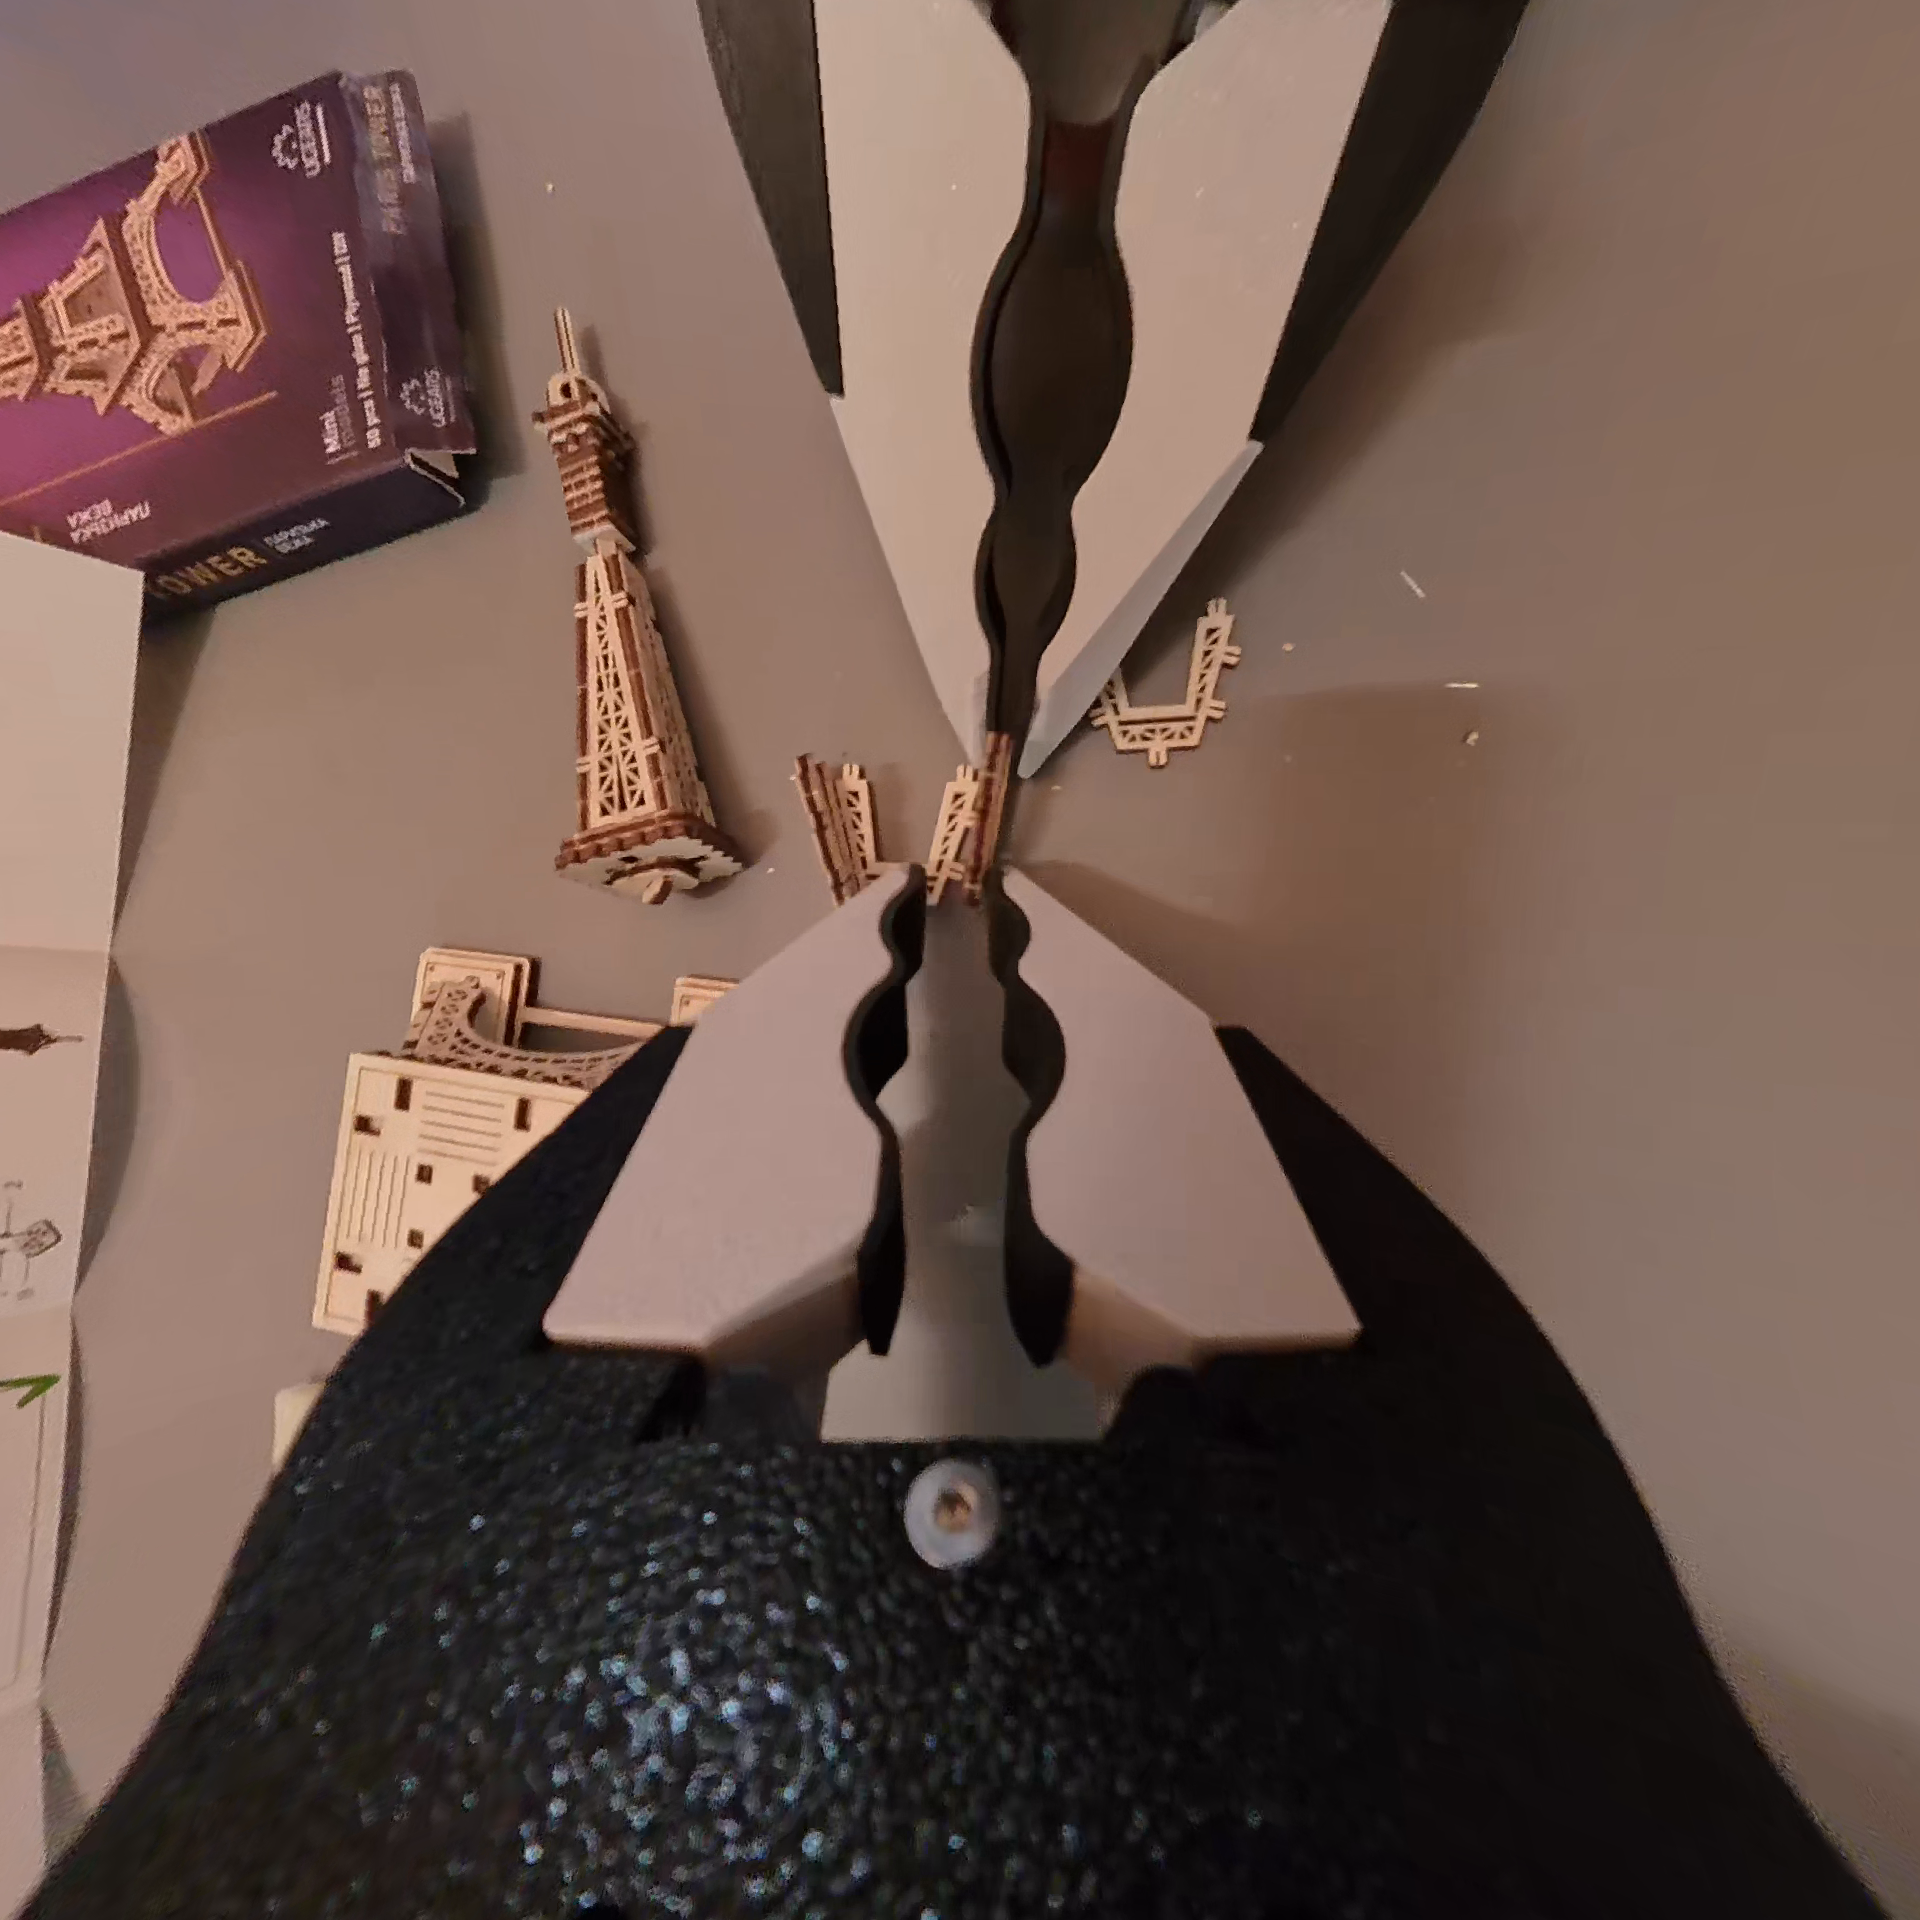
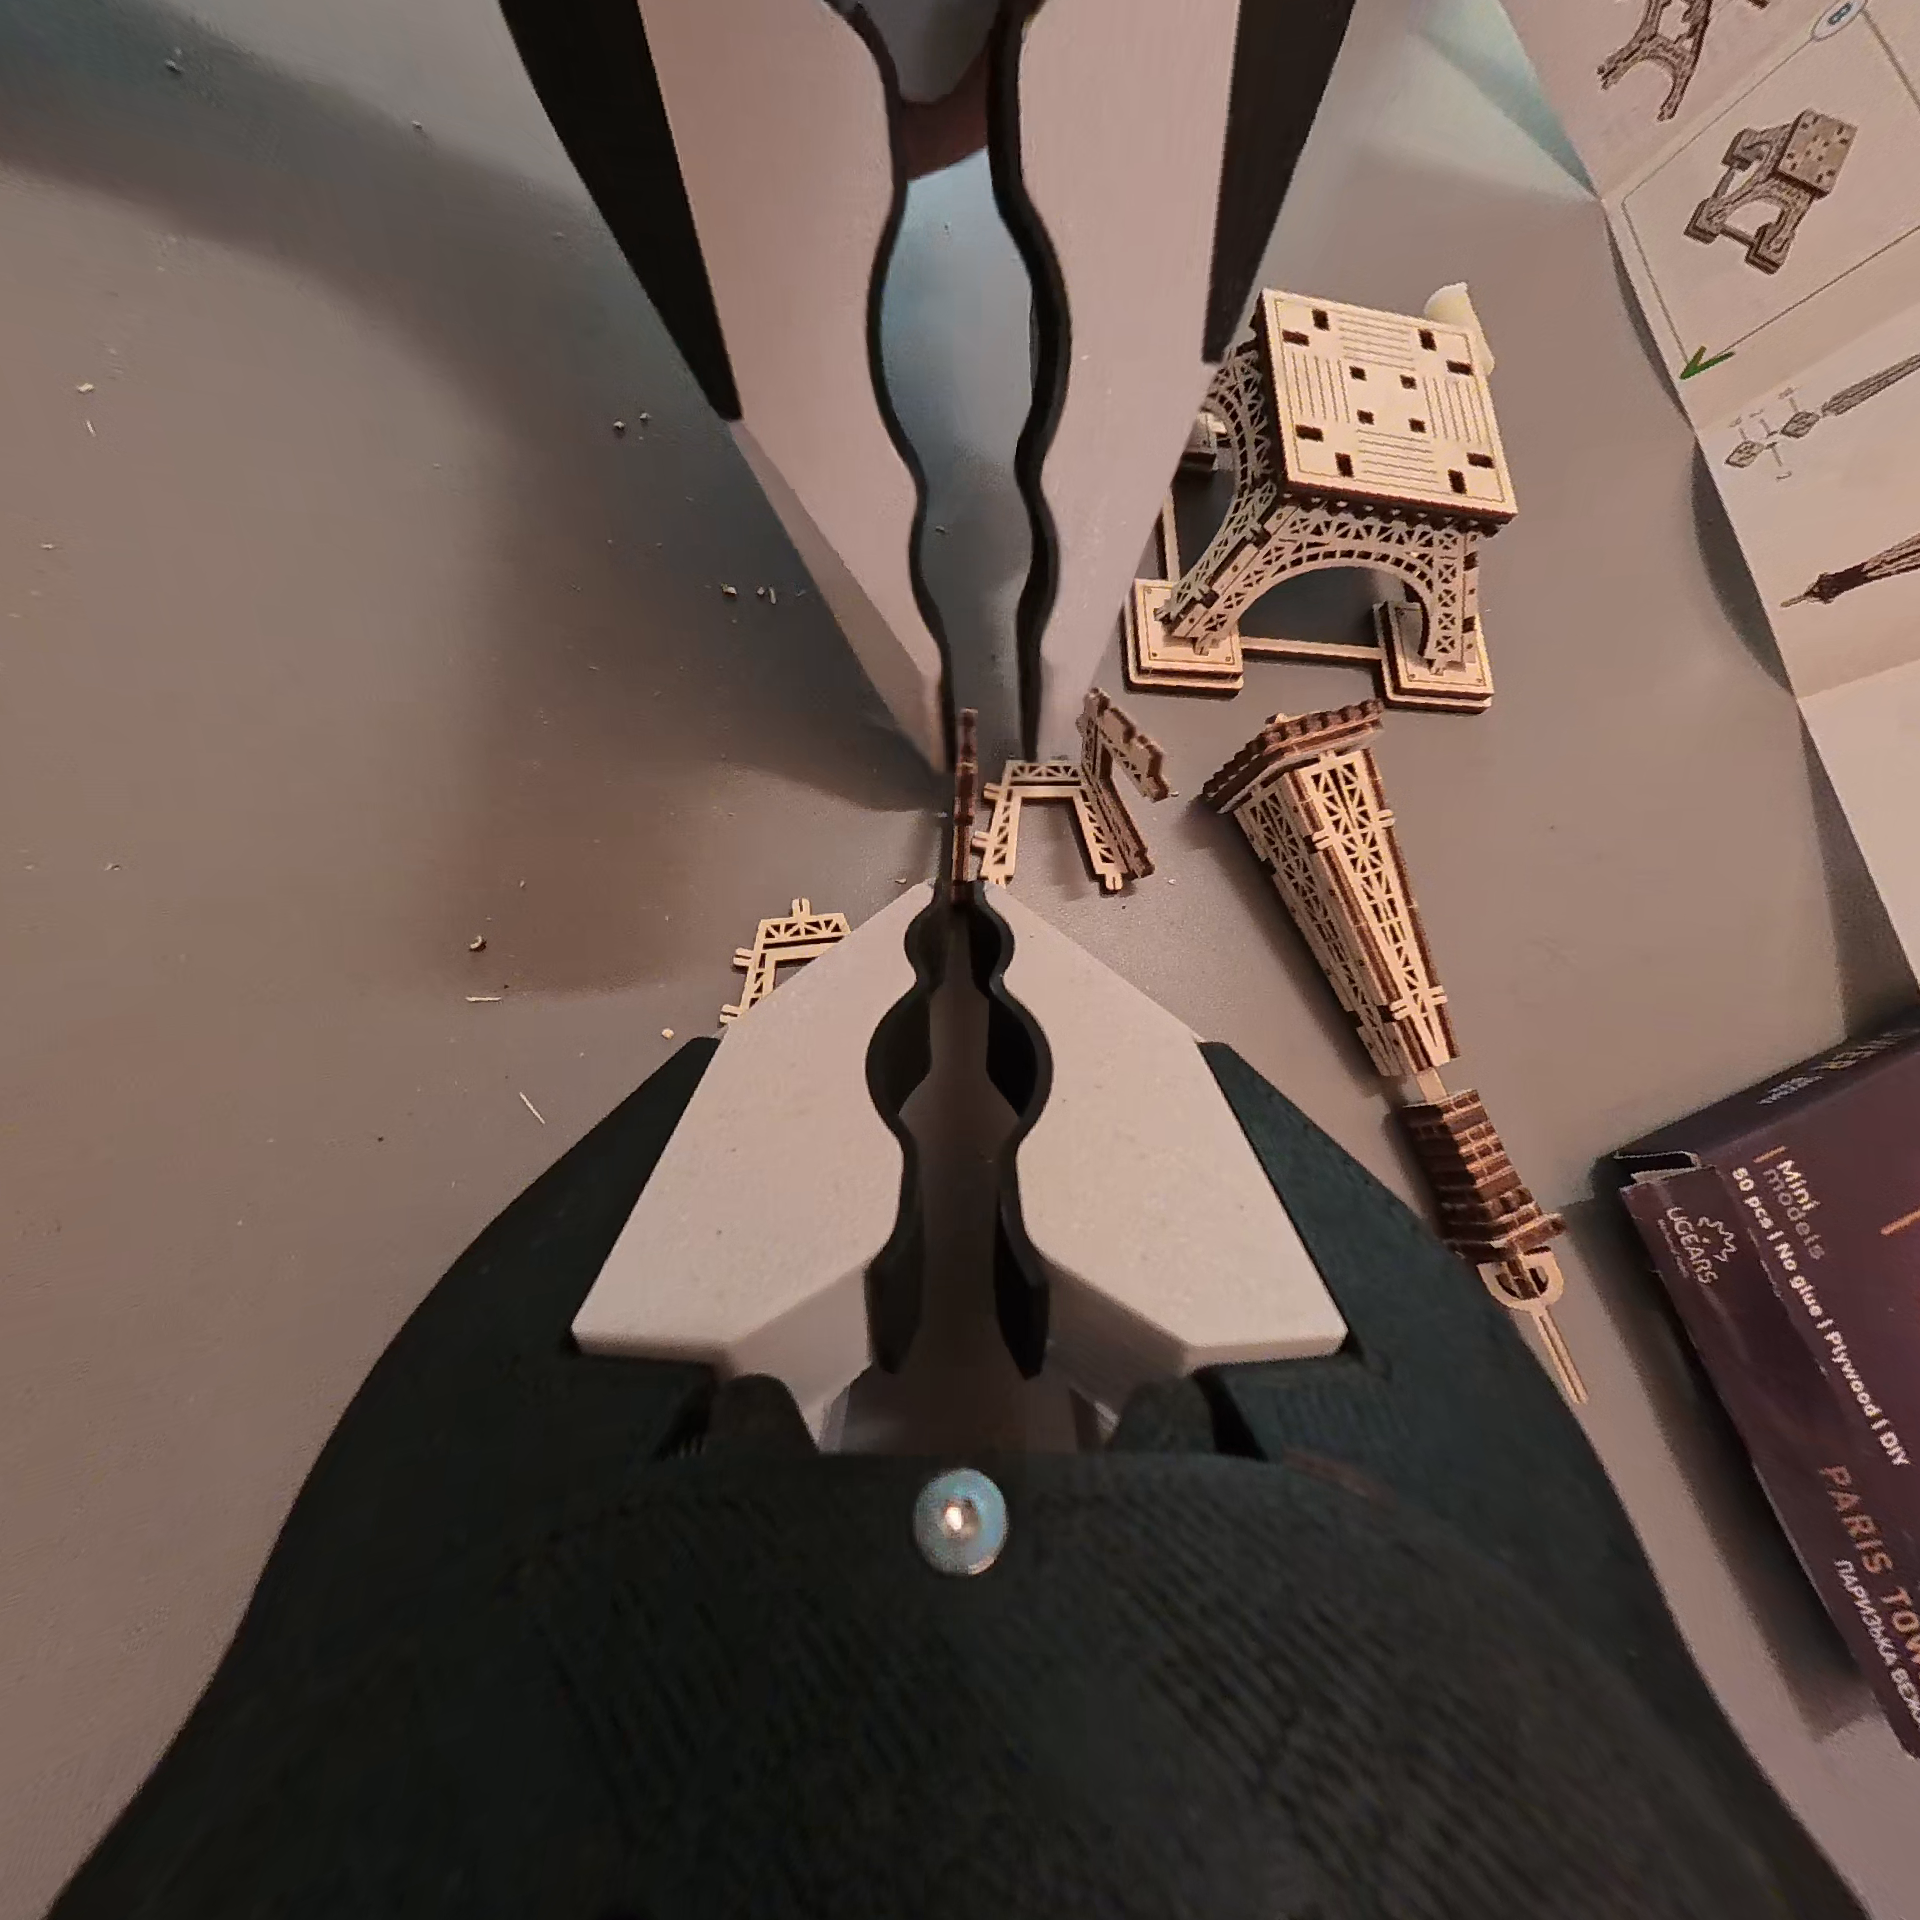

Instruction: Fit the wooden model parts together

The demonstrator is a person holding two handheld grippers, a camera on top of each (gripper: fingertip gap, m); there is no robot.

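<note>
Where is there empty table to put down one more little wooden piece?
Free: the wide grey table on the side away from the tower base. Crowded: around the spire, the purple box and the instruction sheet.

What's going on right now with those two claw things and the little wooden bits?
Left gripper and right gripper both pinching the small pale wooden lattice assembly, tip to tip. Spare lattice piece flat on the grey table. Nothing blocking.

lattice frame part [image 1: 971,831] | pale wood | upright | held mid-air

Right gripper [image 2: 961,899] jaws — pinching lattice piece [image 2: 966,805]
</note>
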